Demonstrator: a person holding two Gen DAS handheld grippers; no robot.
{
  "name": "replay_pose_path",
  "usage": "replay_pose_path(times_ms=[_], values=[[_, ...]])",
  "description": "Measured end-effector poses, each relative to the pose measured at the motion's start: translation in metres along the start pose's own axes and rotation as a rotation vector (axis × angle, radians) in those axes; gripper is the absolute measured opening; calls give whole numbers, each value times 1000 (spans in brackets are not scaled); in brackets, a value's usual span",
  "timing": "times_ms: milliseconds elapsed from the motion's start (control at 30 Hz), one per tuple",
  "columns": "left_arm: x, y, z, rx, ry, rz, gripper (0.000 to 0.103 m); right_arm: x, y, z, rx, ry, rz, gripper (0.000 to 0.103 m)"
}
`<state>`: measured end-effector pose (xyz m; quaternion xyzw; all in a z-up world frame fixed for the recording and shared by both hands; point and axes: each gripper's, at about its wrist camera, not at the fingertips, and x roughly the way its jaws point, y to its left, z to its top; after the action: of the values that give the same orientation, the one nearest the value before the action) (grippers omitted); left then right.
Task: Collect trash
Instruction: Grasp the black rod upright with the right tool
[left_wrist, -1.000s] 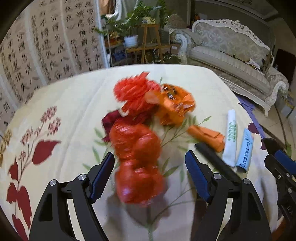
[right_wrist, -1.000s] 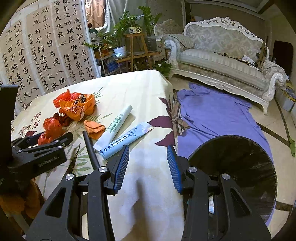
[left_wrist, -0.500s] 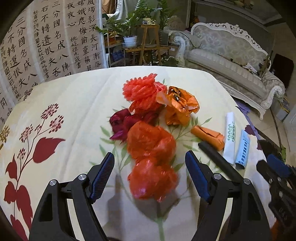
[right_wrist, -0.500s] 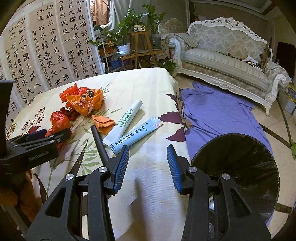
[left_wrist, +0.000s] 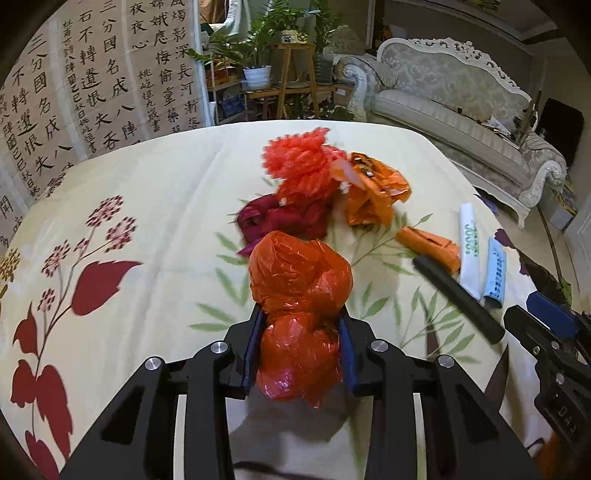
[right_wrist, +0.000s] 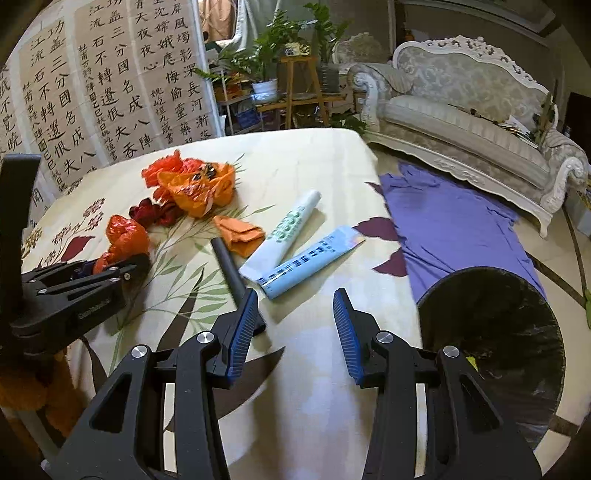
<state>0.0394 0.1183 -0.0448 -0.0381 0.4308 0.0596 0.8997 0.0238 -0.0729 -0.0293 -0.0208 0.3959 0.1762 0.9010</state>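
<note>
A crumpled red plastic bag (left_wrist: 299, 280) lies on the flowered tablecloth (left_wrist: 147, 177). My left gripper (left_wrist: 301, 317) is closing on it, and both blue pads press its lower half. Behind it sit a red net (left_wrist: 306, 166), a dark red wad (left_wrist: 280, 218), an orange wrapper (left_wrist: 373, 192) and a folded orange scrap (left_wrist: 432, 247). A black stick (right_wrist: 229, 266), a white tube (right_wrist: 288, 229) and a pale blue tube (right_wrist: 310, 258) lie further right. My right gripper (right_wrist: 295, 299) stands open over the table's near right corner with nothing between its fingers.
A black-lined trash bin (right_wrist: 498, 332) stands on the floor just right of the table. A purple cloth (right_wrist: 454, 225) lies on the floor beyond it. A pale sofa (right_wrist: 461, 122), a plant stand (right_wrist: 295, 85) and a calligraphy screen (right_wrist: 92, 92) are behind.
The left gripper's jaws have come together onto the red bag, which stood between open jaws before. The right gripper has shifted a little toward the tubes, still open.
</note>
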Motion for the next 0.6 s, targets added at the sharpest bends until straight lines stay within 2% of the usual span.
replay_pose_path(times_ms=[367,600], values=[[-10,42,-9,-36,-3,61,36,12,27,3,-62,42,55,41],[-11,54,-9,-38,-7,69,36,22,42,6,-108,88,87,41]])
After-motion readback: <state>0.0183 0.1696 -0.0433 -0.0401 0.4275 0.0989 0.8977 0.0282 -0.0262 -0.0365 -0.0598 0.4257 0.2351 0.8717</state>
